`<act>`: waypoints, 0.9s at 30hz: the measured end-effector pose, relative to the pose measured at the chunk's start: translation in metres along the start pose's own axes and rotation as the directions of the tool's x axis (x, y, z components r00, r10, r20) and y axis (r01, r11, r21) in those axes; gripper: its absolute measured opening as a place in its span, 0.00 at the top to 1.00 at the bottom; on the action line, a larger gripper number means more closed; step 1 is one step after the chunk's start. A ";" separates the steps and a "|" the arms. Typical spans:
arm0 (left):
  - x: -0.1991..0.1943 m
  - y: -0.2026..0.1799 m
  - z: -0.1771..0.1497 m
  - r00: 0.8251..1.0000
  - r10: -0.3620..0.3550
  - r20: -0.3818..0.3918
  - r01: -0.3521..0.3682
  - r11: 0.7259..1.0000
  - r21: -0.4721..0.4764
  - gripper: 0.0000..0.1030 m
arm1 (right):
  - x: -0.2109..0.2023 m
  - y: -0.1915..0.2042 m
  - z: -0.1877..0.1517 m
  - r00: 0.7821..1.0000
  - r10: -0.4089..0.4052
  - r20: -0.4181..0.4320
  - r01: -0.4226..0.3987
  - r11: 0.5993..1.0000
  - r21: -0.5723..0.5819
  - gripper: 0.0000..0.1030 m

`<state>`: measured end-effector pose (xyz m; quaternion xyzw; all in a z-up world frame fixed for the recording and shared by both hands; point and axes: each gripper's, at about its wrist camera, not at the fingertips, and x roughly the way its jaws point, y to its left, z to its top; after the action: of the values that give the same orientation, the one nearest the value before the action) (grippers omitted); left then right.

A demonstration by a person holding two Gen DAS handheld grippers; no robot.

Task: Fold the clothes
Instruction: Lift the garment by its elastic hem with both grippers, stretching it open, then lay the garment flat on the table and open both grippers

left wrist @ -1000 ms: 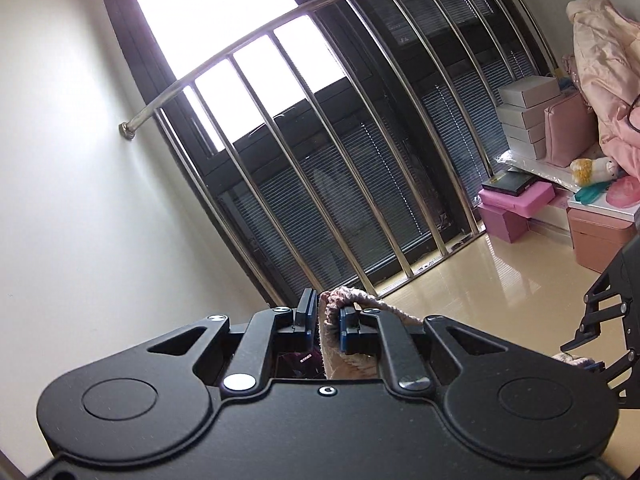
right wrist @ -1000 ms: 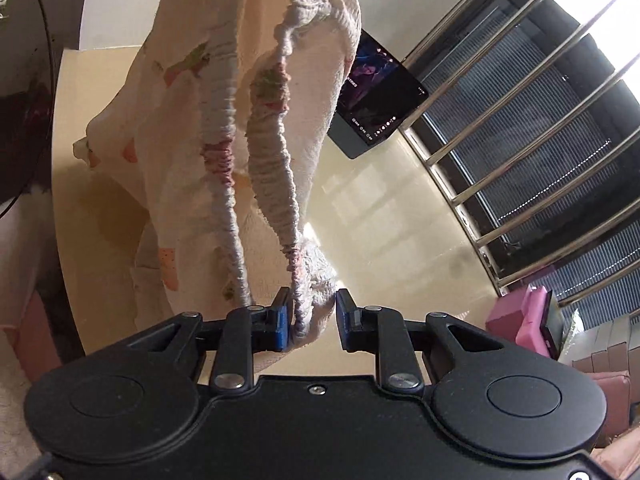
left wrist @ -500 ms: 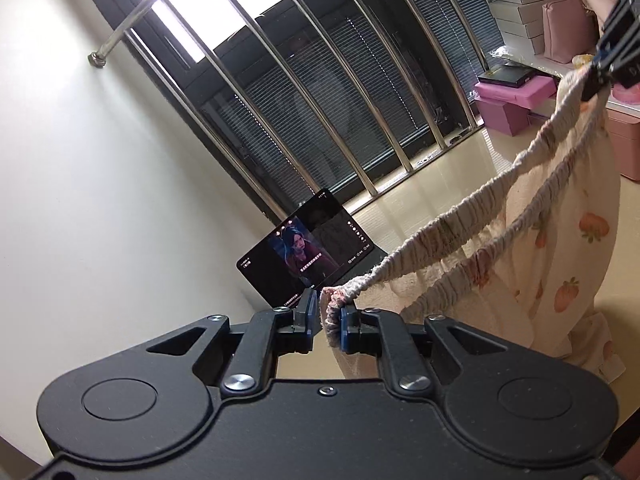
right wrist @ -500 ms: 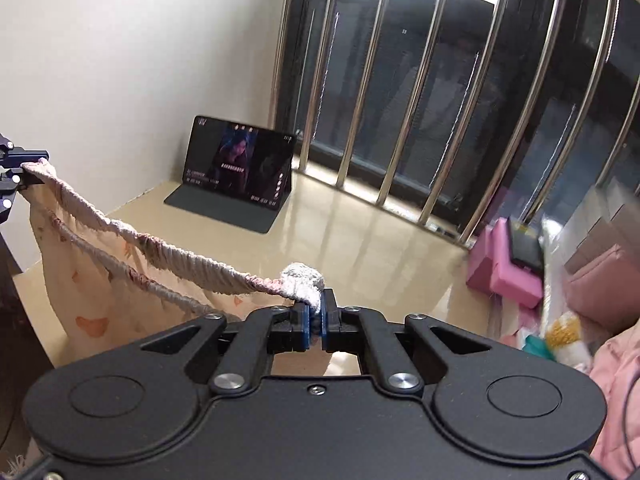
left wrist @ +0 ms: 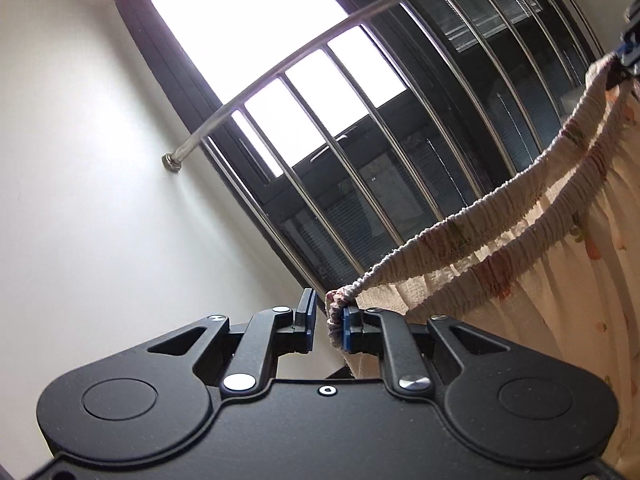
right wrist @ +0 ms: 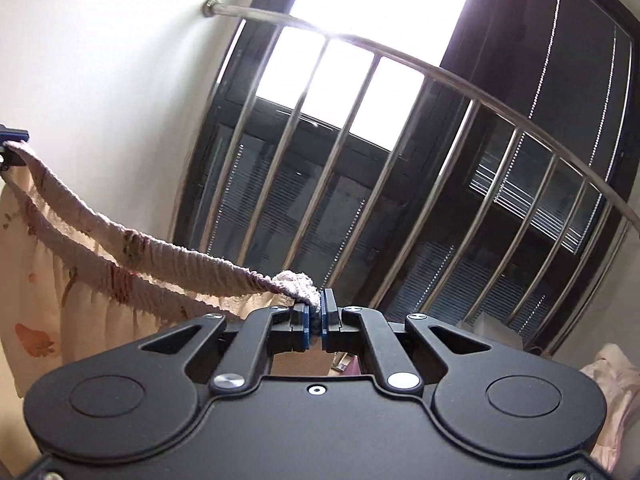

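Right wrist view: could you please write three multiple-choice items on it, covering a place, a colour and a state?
1. From the right tool, the waistband runs toward the picture's:
A. left edge
B. right edge
C. top edge

2. The tool's pads are:
A. red
B. blue
C. green

3. The right tool is:
A. wide open
B. shut on the waistband
C. shut on nothing

Answers:
1 A, the waistband stretches away leftward.
2 B, both pad faces show blue.
3 B, the bunched waistband end is pinched between the pads.
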<state>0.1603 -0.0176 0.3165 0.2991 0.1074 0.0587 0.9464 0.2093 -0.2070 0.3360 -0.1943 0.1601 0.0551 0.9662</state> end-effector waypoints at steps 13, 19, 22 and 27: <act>0.173 -0.037 0.066 0.991 0.103 -0.083 -0.111 0.990 -0.093 0.86 | 0.176 -0.034 0.029 0.975 -0.151 -0.166 0.183 0.963 0.200 0.96; 0.159 -0.031 0.086 0.984 0.172 0.046 -0.167 0.981 -0.097 0.85 | 0.158 -0.043 0.047 0.965 -0.256 -0.052 0.261 0.954 0.151 0.95; 0.148 -0.031 0.071 0.984 0.159 0.083 -0.152 0.985 -0.084 0.85 | 0.150 -0.035 0.034 0.970 -0.243 -0.016 0.244 0.965 0.101 0.95; 0.115 -0.051 0.005 0.991 0.095 0.096 -0.095 0.995 -0.012 0.85 | 0.126 0.009 -0.033 0.978 -0.209 0.029 0.211 0.972 -0.108 0.96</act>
<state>0.2750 -0.0420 0.2716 0.3027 0.0468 0.0895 0.9477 0.3170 -0.2065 0.2626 -0.2629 0.1271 -0.0368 0.9557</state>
